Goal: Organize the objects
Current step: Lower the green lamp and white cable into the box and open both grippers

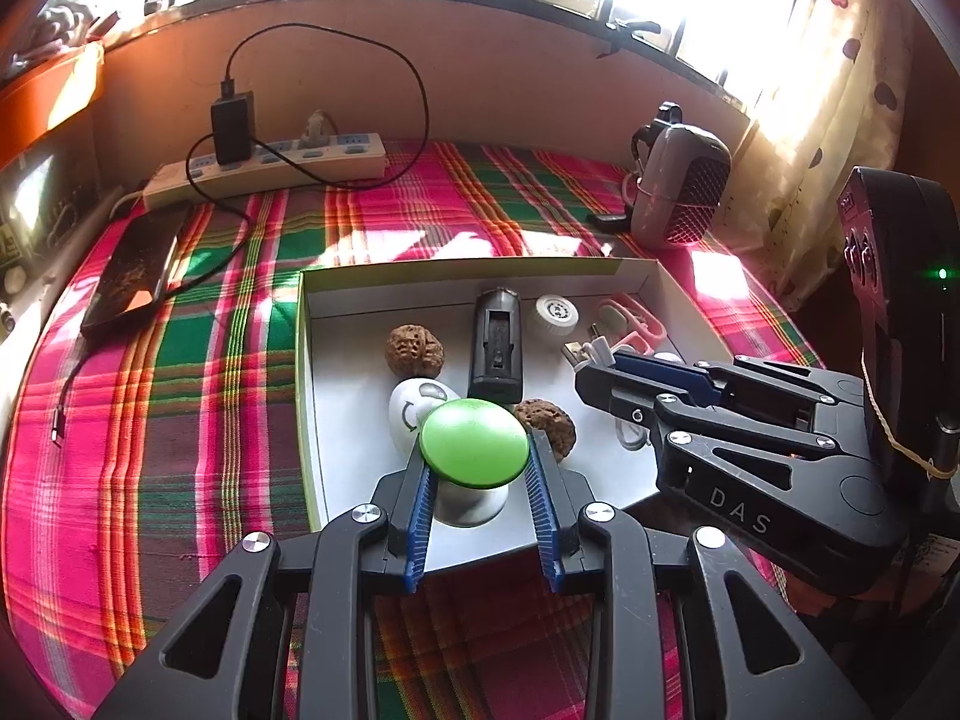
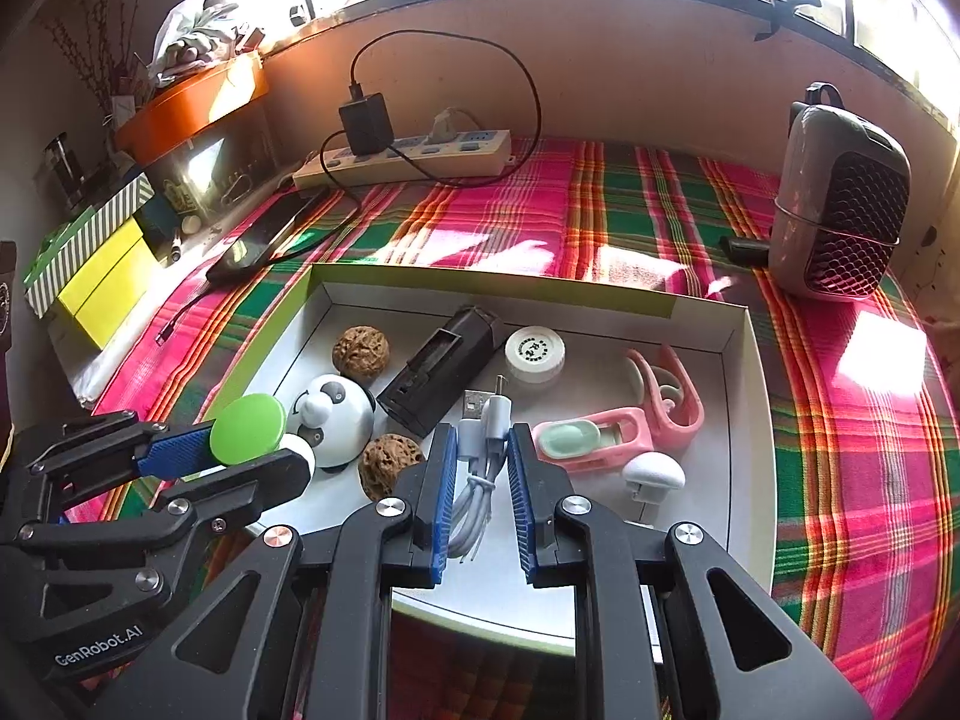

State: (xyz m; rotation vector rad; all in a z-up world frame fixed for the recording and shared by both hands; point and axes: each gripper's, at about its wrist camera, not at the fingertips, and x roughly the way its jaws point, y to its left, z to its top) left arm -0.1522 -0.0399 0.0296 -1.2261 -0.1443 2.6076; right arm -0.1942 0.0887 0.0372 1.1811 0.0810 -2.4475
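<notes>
Two grips to steady over the box [image 2: 741,354]: left fingers [image 1: 420,483] clenched on the green mushroom [image 1: 474,443], best lowered upright clear of the panda [image 2: 339,417]; right fingers [image 2: 445,480] parted astride the cable [image 2: 480,468], unclosed, best squeezed mid-coil.

Right gripper [image 2: 478,468] over the white box [image 2: 741,420], blue pads either side of a coiled white USB cable [image 2: 480,450], not visibly pinching it. At left, left gripper [image 2: 240,450] clamping a green-capped mushroom piece [image 2: 248,429]. Beside it: panda toy [image 2: 336,420], two walnuts [image 2: 360,354], black holder [image 2: 438,375], pink clips [image 2: 636,420].
</notes>
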